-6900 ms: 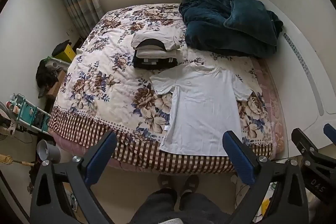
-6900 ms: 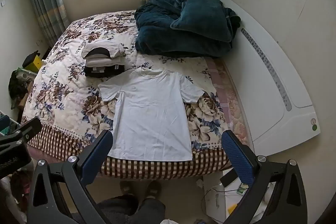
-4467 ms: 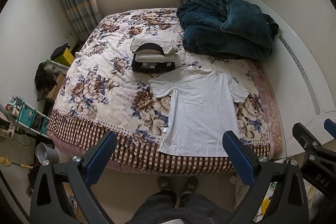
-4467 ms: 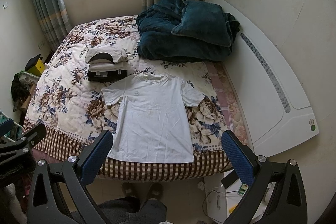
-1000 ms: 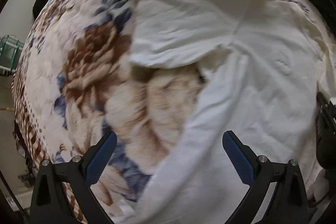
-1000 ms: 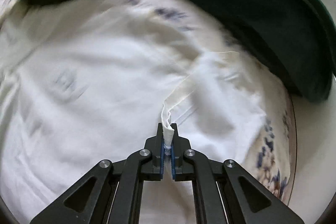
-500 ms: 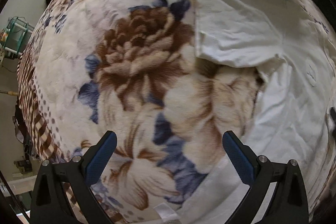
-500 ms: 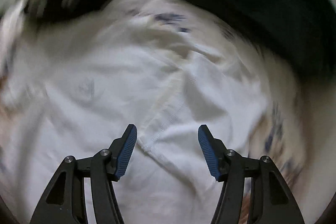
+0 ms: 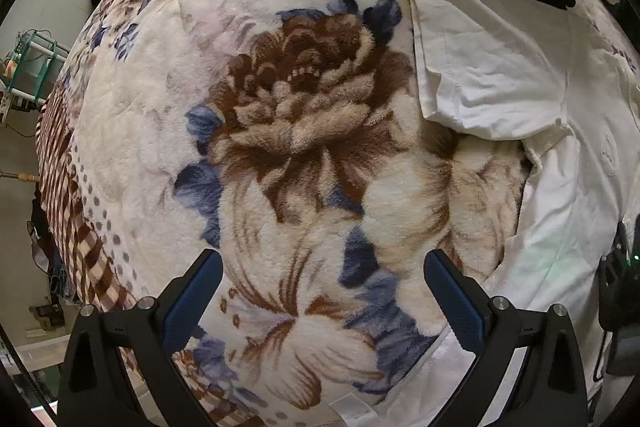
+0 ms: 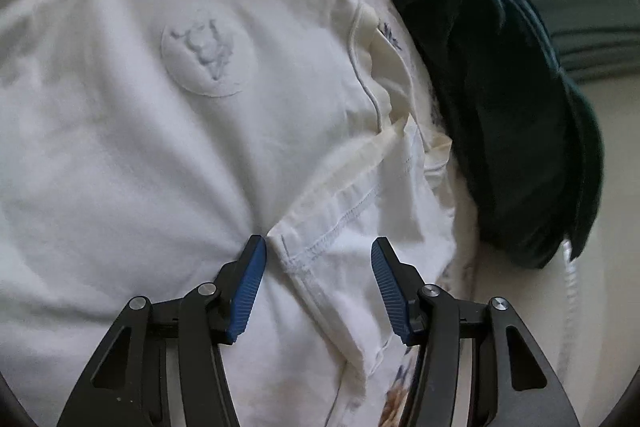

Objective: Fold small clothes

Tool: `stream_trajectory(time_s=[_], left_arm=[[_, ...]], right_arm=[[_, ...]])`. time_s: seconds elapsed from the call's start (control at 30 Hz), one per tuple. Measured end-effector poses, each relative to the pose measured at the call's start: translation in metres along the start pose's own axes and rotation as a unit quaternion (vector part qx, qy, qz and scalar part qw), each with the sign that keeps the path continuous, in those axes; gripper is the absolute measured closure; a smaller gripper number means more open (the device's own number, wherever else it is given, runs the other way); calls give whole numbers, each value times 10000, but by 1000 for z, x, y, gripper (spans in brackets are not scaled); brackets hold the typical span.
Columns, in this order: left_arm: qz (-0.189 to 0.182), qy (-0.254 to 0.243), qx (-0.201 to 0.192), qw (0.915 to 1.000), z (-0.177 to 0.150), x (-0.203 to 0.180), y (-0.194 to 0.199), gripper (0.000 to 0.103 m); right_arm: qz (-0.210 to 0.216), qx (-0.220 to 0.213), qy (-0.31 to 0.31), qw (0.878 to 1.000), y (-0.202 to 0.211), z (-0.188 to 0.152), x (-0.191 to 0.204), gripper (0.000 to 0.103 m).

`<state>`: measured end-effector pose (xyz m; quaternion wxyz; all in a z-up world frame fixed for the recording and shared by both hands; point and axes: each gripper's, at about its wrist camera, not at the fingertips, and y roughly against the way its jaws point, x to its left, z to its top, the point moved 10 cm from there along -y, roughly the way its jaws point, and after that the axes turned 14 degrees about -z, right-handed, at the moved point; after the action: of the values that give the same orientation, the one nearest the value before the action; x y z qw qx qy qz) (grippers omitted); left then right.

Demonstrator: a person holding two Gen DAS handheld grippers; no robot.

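Cotton of the white T-shirt [image 10: 168, 155] on the bed looks limp and light, so I aim my right hand-held gripper [image 10: 317, 277], jaws closing and empty, at the stitched sleeve hem [image 10: 340, 223] between them.

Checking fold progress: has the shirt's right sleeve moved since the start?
Yes. The sleeve now lies folded inward over the white T-shirt chest, away from the dark blanket.

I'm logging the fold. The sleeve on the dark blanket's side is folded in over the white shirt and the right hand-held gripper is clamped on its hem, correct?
Not clamped. In the right wrist view the right hand-held gripper is closing, its pads apart around the sleeve. The sleeve does lie folded over the white shirt, beside the dark blanket.
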<state>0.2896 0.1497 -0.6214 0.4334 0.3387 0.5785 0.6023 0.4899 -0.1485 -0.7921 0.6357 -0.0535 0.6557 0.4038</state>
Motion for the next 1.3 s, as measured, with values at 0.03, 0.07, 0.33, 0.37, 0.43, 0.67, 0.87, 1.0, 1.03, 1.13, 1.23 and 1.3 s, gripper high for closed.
stream_trajectory(time_s=[0.03, 0.07, 0.33, 0.37, 0.43, 0.67, 0.87, 1.0, 1.03, 1.13, 1.23, 1.3], left_arm=[[-4, -2, -33, 10000, -1, -1, 2, 0], [-6, -4, -48, 10000, 2, 2, 2, 0], [38, 66, -49, 10000, 0, 12, 3, 0], [51, 76, -44, 9999, 0, 12, 3, 0], [53, 102, -39, 9999, 0, 14, 1, 0], [-854, 557, 21, 9948, 16, 3, -14, 0], [-2771, 2467, 169, 9285, 41, -9, -41, 0], [-3050, 3111, 41, 9001, 58, -16, -55, 0], [-3049, 3213, -74, 8966, 65, -17, -58, 0], [-2826, 3373, -272, 8975, 79, -18, -64, 2], [-2430, 3241, -457, 9131, 90, -22, -61, 17], [-2052, 3035, -527, 9290, 94, -22, -59, 37]], right_arm=[[-69, -72, 34, 9999, 1, 2, 1, 68], [-84, -100, 91, 9999, 5, 3, 6, 93], [-1, -487, 94, 9988, 39, 12, 19, 95], [24, -560, 141, 9983, 45, 10, 22, 95], [54, -665, 257, 9974, 52, 9, 29, 95], [902, -141, -228, 9956, 52, 4, 18, 73], [2691, 1411, -2559, 9177, 43, -35, -38, 30], [2808, 2179, -3315, 8740, 29, -75, -53, 30], [2795, 2283, -3420, 8677, 25, -81, -55, 30], [2897, 2757, -3575, 8440, 16, -102, -51, 30], [2953, 3184, -3860, 8139, 6, -122, -52, 30], [2965, 3358, -4048, 7971, 1, -133, -55, 30]])
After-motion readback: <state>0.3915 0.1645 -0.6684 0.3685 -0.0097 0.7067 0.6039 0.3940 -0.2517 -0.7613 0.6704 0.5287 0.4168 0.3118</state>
